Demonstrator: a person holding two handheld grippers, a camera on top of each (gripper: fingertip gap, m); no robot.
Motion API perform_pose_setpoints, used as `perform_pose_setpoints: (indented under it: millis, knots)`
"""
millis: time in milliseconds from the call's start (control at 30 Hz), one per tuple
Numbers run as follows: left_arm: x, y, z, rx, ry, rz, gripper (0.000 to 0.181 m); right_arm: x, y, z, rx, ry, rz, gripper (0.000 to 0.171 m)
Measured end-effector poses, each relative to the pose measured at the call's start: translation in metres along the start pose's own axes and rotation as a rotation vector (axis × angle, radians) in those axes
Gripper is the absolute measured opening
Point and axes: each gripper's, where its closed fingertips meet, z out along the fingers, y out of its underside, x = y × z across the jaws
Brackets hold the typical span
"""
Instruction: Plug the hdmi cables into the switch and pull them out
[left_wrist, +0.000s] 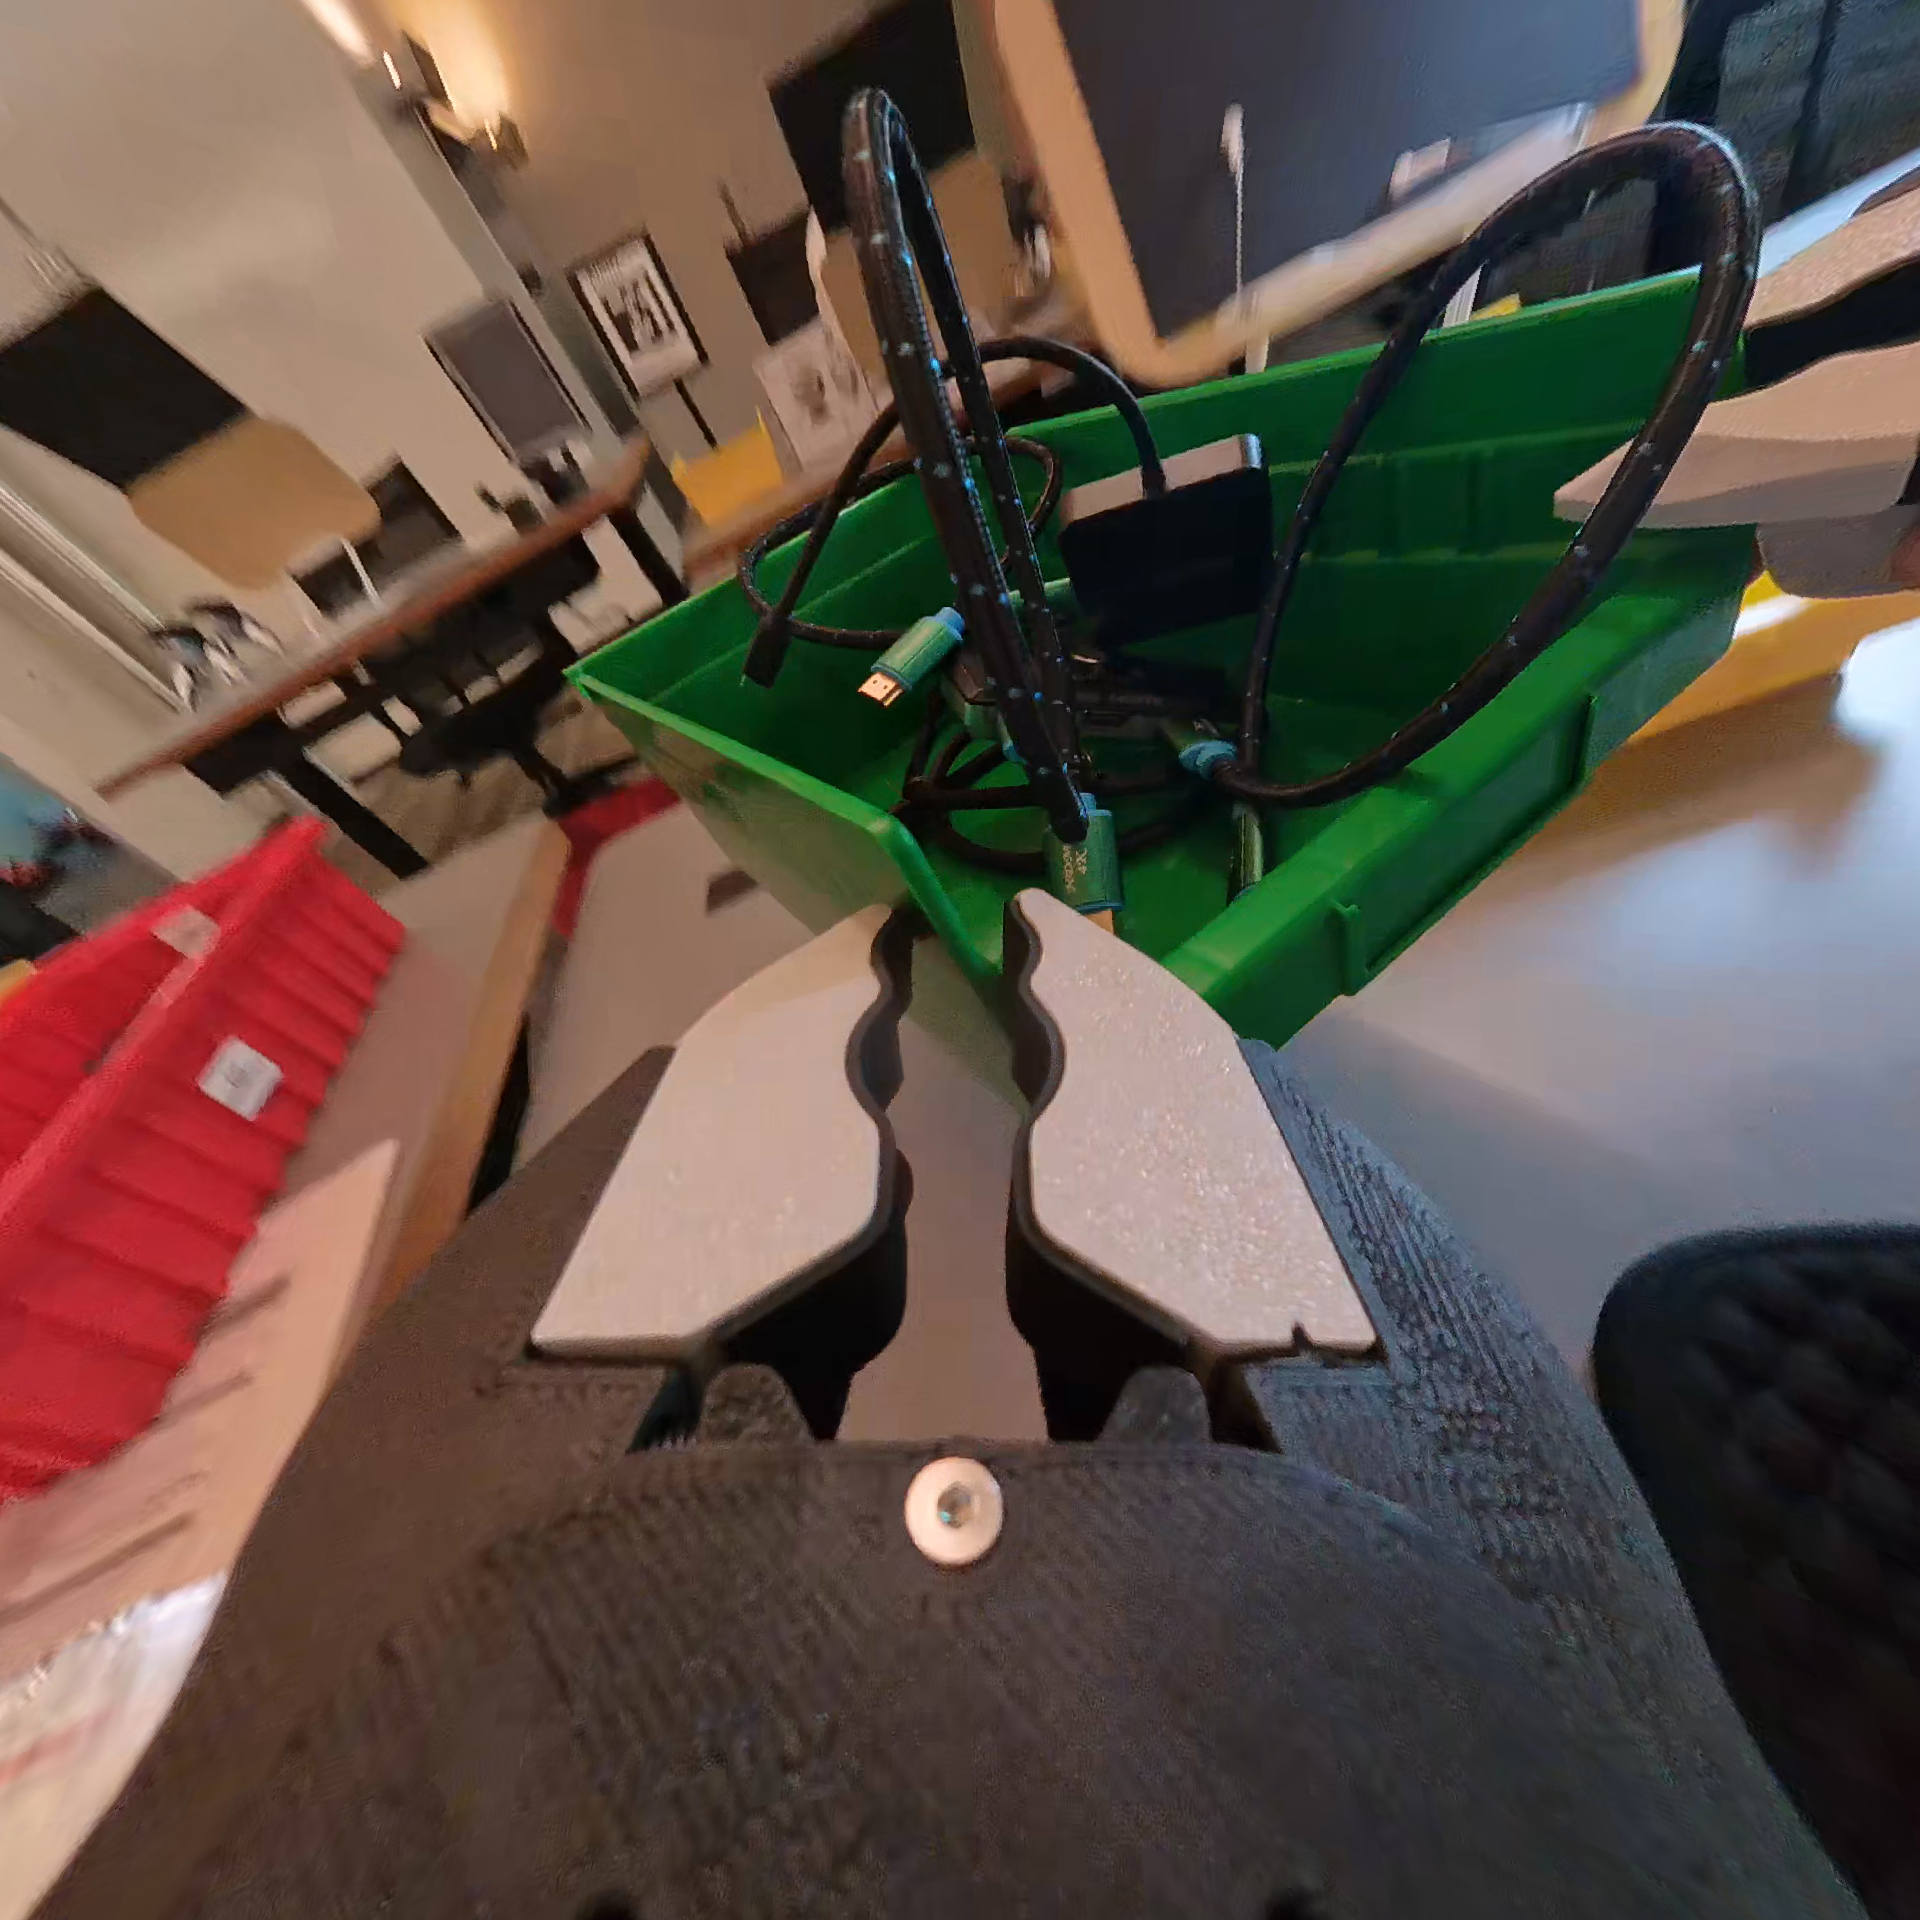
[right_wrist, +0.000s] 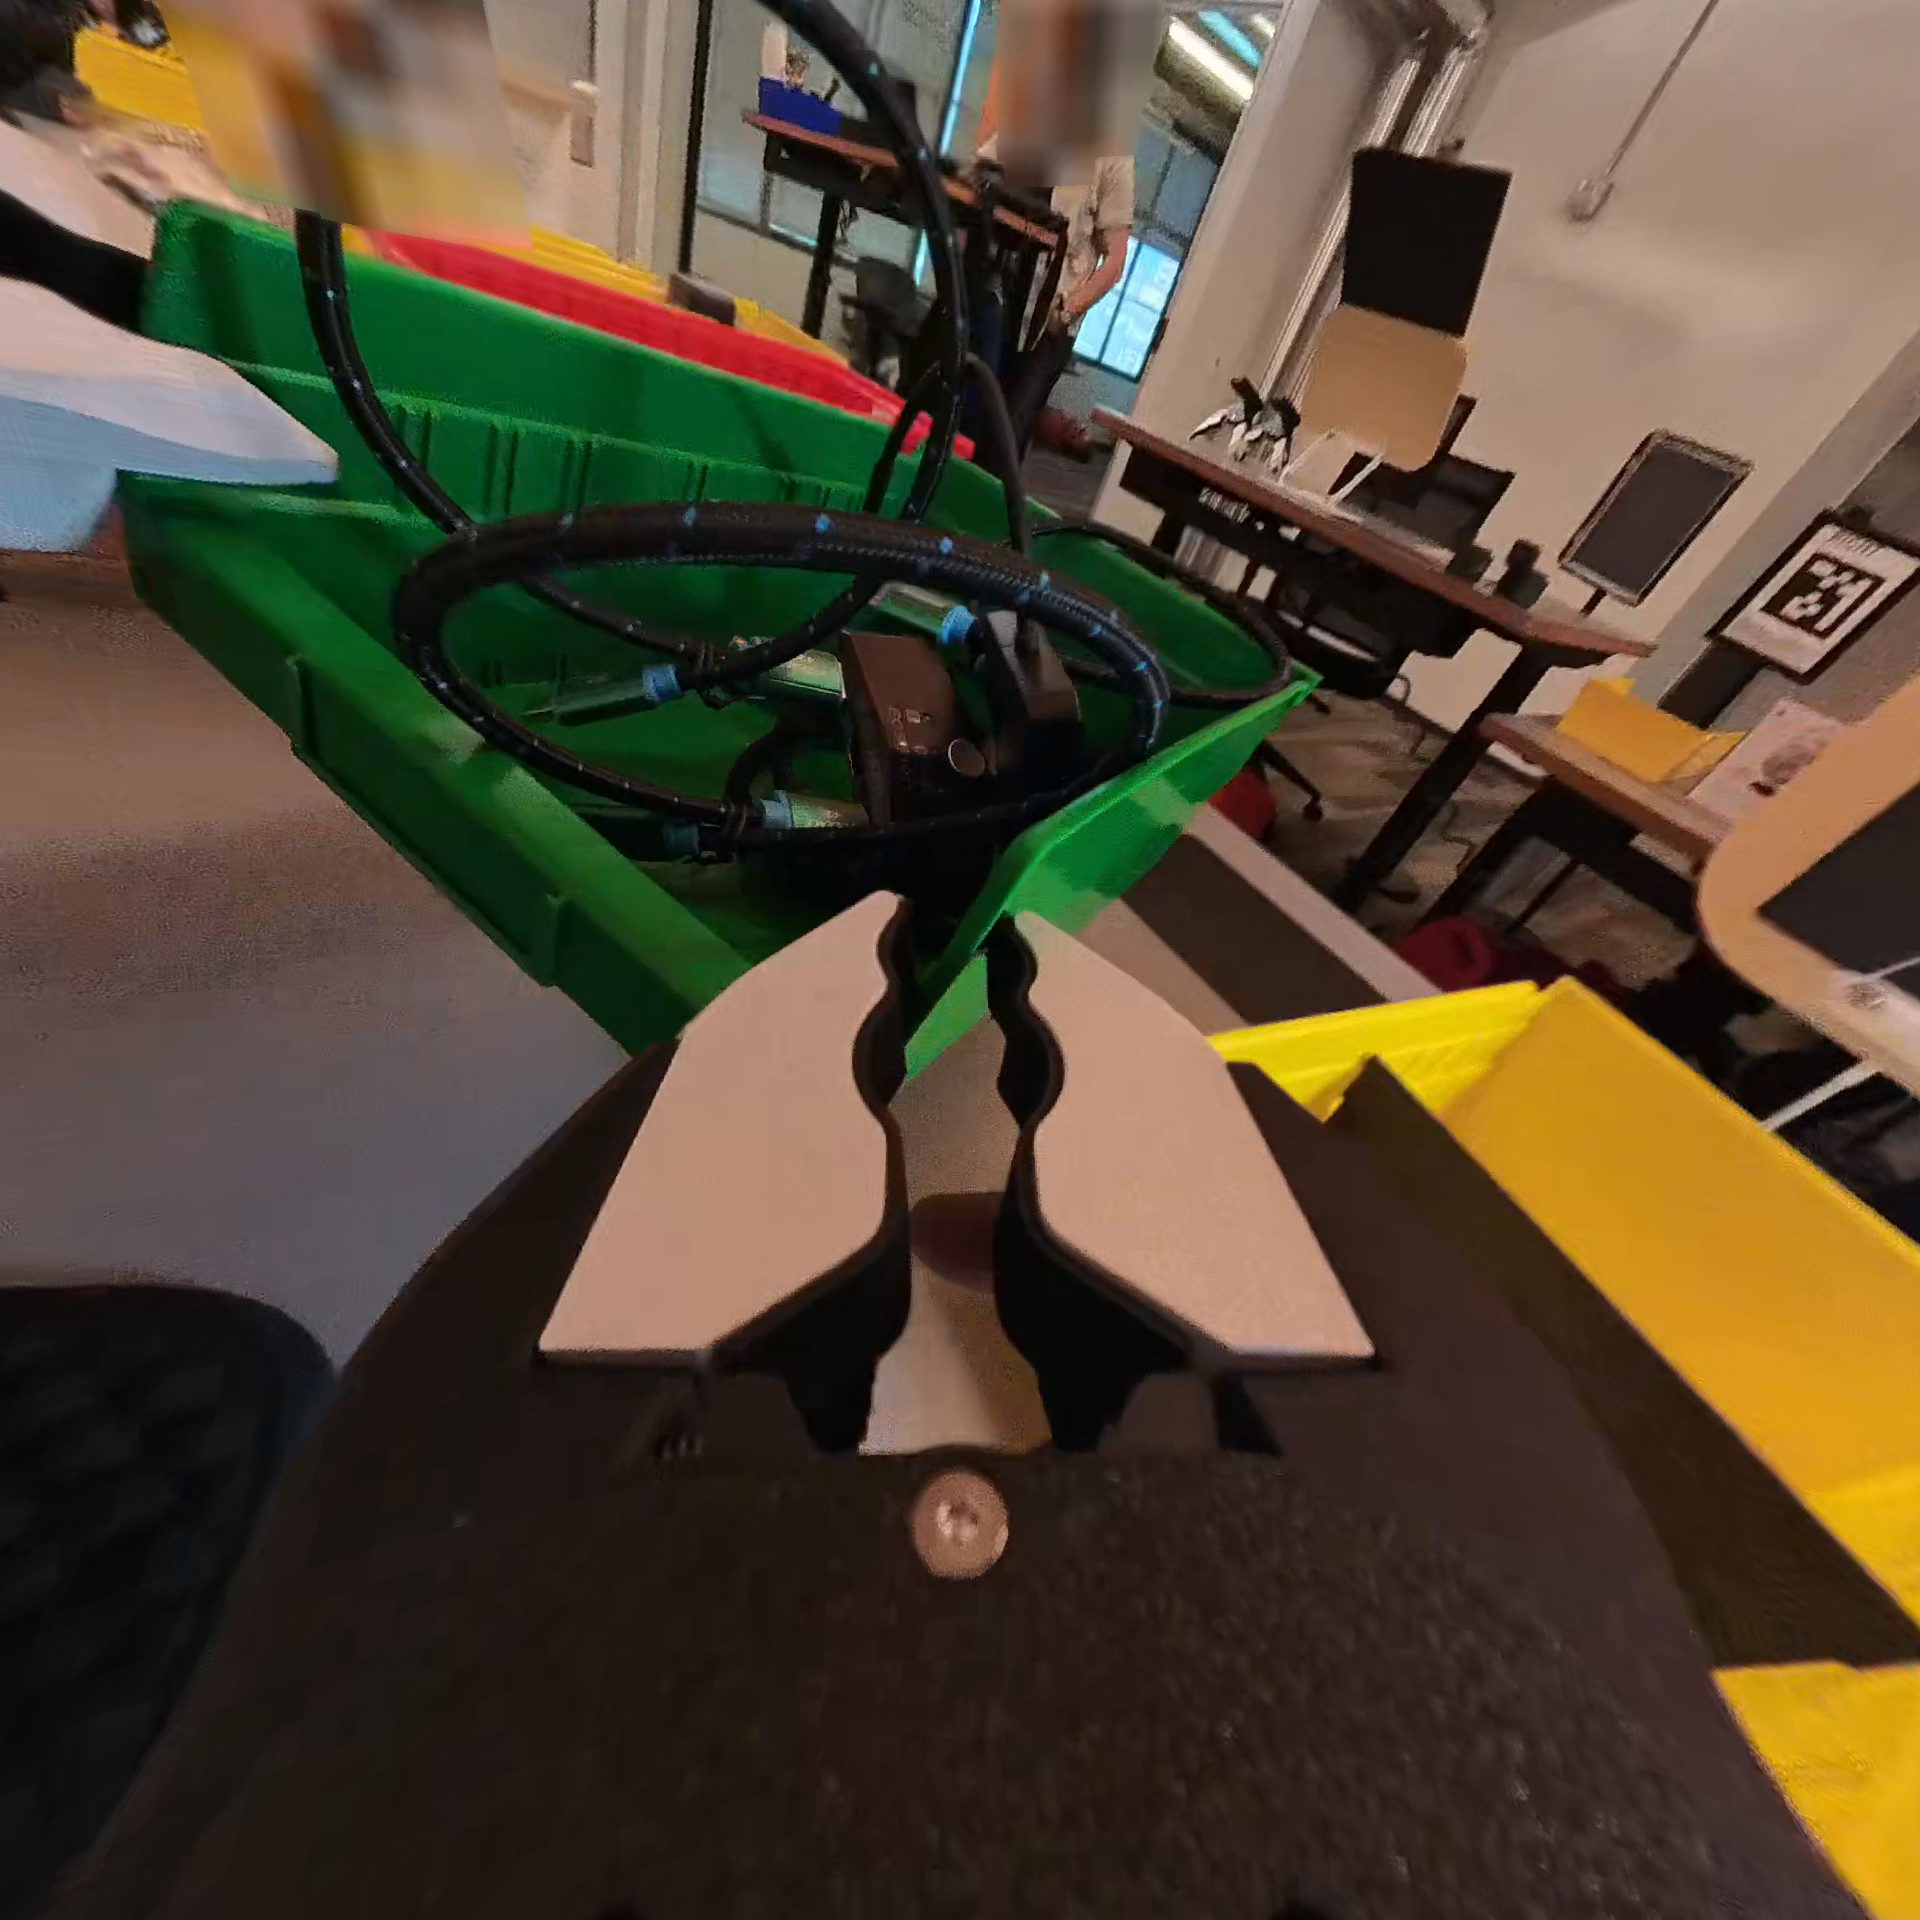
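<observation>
On the pale tabletop (left_wrist: 1558, 987) sits a green plastic bin (left_wrist: 1455, 883), and both tools hover at its near rim. Inside the bin lie black braided HDMI cables (left_wrist: 977, 540) with teal metal plugs, their loops arching above the walls; one teal plug with a gold tip (left_wrist: 904, 665) sticks up on the left, and another teal plug (left_wrist: 1086, 862) lies just beyond the tips of the left gripper (left_wrist: 956, 914). Among the cables, near the far wall, rests the small black box-shaped switch (left_wrist: 1164, 561). The left gripper's grey fingers stand a narrow gap apart with nothing between them. From the right wrist view, the right gripper (right_wrist: 956, 925) is likewise narrowly parted and empty, its tips at the bin's near corner, the switch (right_wrist: 904, 717) just beyond. A yellow bin (right_wrist: 1662, 1247) lies to its right; a red bin (left_wrist: 156, 1091) lies left of the left gripper.
</observation>
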Motion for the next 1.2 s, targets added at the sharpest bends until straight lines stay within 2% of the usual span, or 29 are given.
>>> perform_pose_setpoints:
  millis: [100, 200, 300, 333, 400, 433, 500, 567, 633, 700, 767, 800, 833, 900, 967, 1000, 1033, 1200]
  knots:
    - [0.010, 0.054, 0.019, -0.123, 0.036, -0.041, 0.016, -0.015, 0.053, 0.020, -0.073, -0.040, 0.062, 0.013]
    - [0.021, 0.090, 0.036, -0.175, 0.042, -0.070, 0.017, -0.012, 0.079, 0.032, -0.089, 0.042, -0.004, 0.013]
    - [0.033, 0.111, 0.059, -0.199, 0.065, -0.144, 0.022, 0.002, 0.111, 0.049, -0.306, 0.044, 0.035, 0.015]
    - [0.040, 0.112, 0.067, -0.199, 0.101, -0.159, 0.035, 0.007, 0.116, 0.050, -0.357, 0.032, 0.045, 0.019]
    - [0.045, 0.105, 0.076, -0.206, 0.126, -0.135, 0.038, 0.023, 0.104, 0.043, -0.353, 0.039, 0.038, 0.020]
    - [0.041, 0.099, 0.077, -0.207, 0.107, -0.105, 0.046, 0.030, 0.093, 0.035, -0.333, 0.042, 0.012, 0.022]
    - [0.029, 0.083, 0.073, -0.178, 0.063, -0.033, 0.047, 0.042, 0.074, 0.016, -0.316, 0.039, -0.075, 0.027]
    - [0.024, 0.061, 0.065, -0.125, 0.051, 0.027, 0.047, 0.054, 0.075, -0.002, -0.396, 0.009, -0.179, 0.032]
    - [0.038, 0.039, 0.058, -0.099, 0.123, 0.082, 0.048, 0.062, 0.099, -0.015, -0.543, -0.054, -0.280, 0.038]
    - [0.075, 0.031, 0.055, -0.146, 0.298, 0.151, 0.049, 0.066, 0.134, -0.024, -0.716, -0.135, -0.369, 0.051]
    - [0.110, 0.043, 0.062, -0.276, 0.429, 0.265, 0.050, 0.077, 0.171, -0.027, -0.879, -0.150, -0.514, 0.064]
    - [0.118, 0.051, 0.072, -0.339, 0.435, 0.350, 0.050, 0.087, 0.182, -0.022, -0.897, -0.111, -0.605, 0.066]
    - [0.122, 0.061, 0.083, -0.398, 0.431, 0.433, 0.051, 0.086, 0.193, -0.018, -0.907, -0.132, -0.637, 0.061]
    - [0.130, 0.084, 0.104, -0.522, 0.474, 0.490, 0.053, 0.077, 0.204, -0.017, -0.891, -0.182, -0.592, 0.032]
    - [0.130, 0.101, 0.122, -0.601, 0.502, 0.499, 0.053, 0.080, 0.206, -0.027, -0.909, -0.181, -0.584, 0.030]
    - [0.126, 0.104, 0.130, -0.605, 0.488, 0.519, 0.045, 0.083, 0.207, -0.037, -0.925, -0.178, -0.586, 0.030]
    - [0.127, 0.105, 0.132, -0.612, 0.512, 0.514, 0.046, 0.083, 0.208, -0.049, -0.925, -0.180, -0.580, 0.030]
    - [0.128, 0.104, 0.130, -0.562, 0.476, 0.527, 0.043, 0.092, 0.210, -0.136, -0.920, -0.094, -0.515, 0.032]
